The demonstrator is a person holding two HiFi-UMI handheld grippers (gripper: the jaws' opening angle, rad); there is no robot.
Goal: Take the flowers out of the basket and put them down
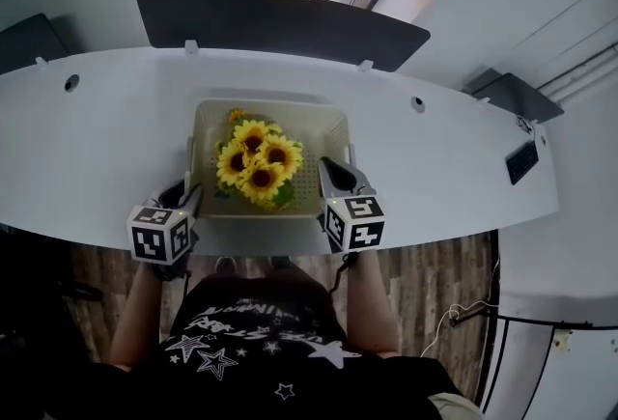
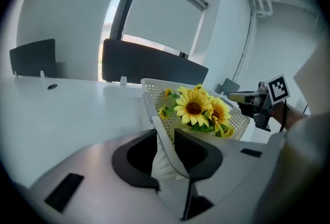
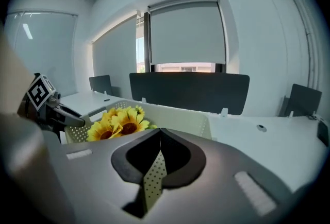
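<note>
Sunflowers [image 1: 259,162] bunched in perforated basket [image 1: 270,105], right gripper [image 1: 334,169] fingers [image 3: 181,158] pinching wall, left gripper [image 1: 190,196] closing round wall

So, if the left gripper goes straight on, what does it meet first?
The basket wall, which is already between the closing jaws of the left gripper. Behind it are probably the flowers.

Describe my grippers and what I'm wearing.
The left gripper and right gripper each have a grey body, black jaw pads and a white cube with black square markers. The left's jaws are closing, basket wall between them. You wear a black T-shirt with white stars.
</note>
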